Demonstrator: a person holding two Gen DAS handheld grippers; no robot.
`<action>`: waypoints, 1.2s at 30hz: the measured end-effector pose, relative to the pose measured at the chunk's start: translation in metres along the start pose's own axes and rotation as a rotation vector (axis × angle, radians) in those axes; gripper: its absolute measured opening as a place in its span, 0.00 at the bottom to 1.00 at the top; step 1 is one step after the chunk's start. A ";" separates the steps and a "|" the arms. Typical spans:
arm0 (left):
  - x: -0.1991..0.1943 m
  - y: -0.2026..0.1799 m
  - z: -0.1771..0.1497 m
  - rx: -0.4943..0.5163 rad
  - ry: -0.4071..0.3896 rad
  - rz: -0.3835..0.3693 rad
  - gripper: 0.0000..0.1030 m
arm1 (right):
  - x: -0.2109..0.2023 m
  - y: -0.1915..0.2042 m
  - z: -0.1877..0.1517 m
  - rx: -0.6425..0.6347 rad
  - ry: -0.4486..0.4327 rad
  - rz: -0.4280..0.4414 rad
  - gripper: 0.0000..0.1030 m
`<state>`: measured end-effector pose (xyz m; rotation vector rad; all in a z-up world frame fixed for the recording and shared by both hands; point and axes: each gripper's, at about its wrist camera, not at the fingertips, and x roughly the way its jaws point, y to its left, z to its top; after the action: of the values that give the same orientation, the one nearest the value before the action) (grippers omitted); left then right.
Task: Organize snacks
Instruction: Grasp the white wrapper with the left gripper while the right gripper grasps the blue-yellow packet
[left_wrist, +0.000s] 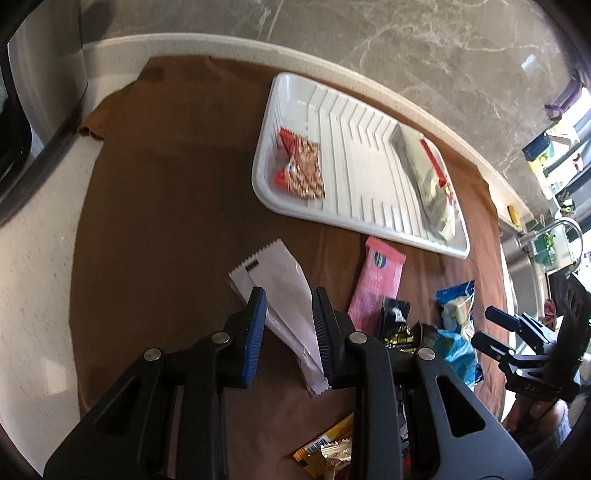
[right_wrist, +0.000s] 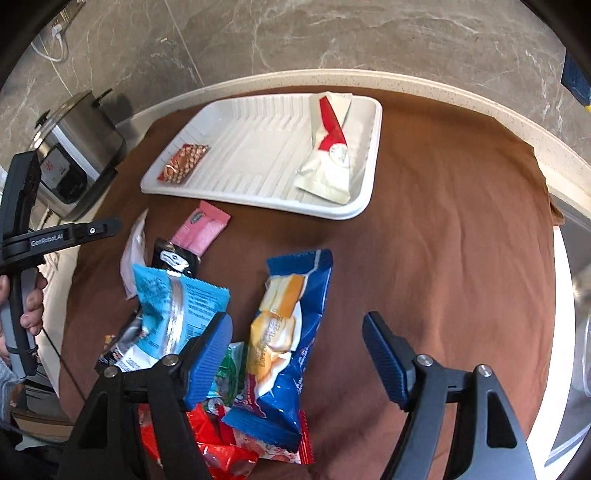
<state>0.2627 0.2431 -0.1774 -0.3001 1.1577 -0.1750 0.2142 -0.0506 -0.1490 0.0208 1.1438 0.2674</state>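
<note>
A white ribbed tray (left_wrist: 354, 184) (right_wrist: 258, 155) lies on a brown cloth (left_wrist: 166, 221). It holds a red-and-tan snack pack (left_wrist: 304, 166) (right_wrist: 184, 160) and a cream pouch with a red stripe (left_wrist: 428, 177) (right_wrist: 328, 151). My left gripper (left_wrist: 288, 314) is shut on a white sachet (left_wrist: 284, 295), seen edge-on in the right wrist view (right_wrist: 133, 251). My right gripper (right_wrist: 295, 350) is open above a dark blue cracker bag (right_wrist: 284, 332). Loose snacks lie nearby: a pink bar (left_wrist: 376, 288) (right_wrist: 203, 229), a black packet (left_wrist: 395, 321) (right_wrist: 175, 258) and a light blue bag (right_wrist: 173, 306) (left_wrist: 458, 350).
A steel cooker (right_wrist: 74, 147) stands at the left on the pale counter (left_wrist: 33, 258). A marble wall (right_wrist: 295, 37) runs behind. A sink with a tap (left_wrist: 554, 236) is at the right. Red packets (right_wrist: 221, 443) and a yellow wrapper (left_wrist: 325, 450) lie near the front.
</note>
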 end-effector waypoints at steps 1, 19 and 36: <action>0.003 -0.001 -0.002 -0.003 0.007 0.001 0.23 | 0.001 0.000 0.000 0.000 0.003 -0.001 0.74; 0.024 0.005 -0.003 -0.133 0.059 0.008 0.24 | 0.025 0.011 -0.001 -0.061 0.056 -0.031 0.74; 0.037 -0.004 0.007 -0.220 0.108 -0.129 0.45 | 0.031 0.006 -0.003 -0.053 0.068 -0.026 0.74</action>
<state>0.2837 0.2296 -0.2057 -0.5663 1.2680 -0.1787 0.2223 -0.0385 -0.1768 -0.0502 1.2032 0.2768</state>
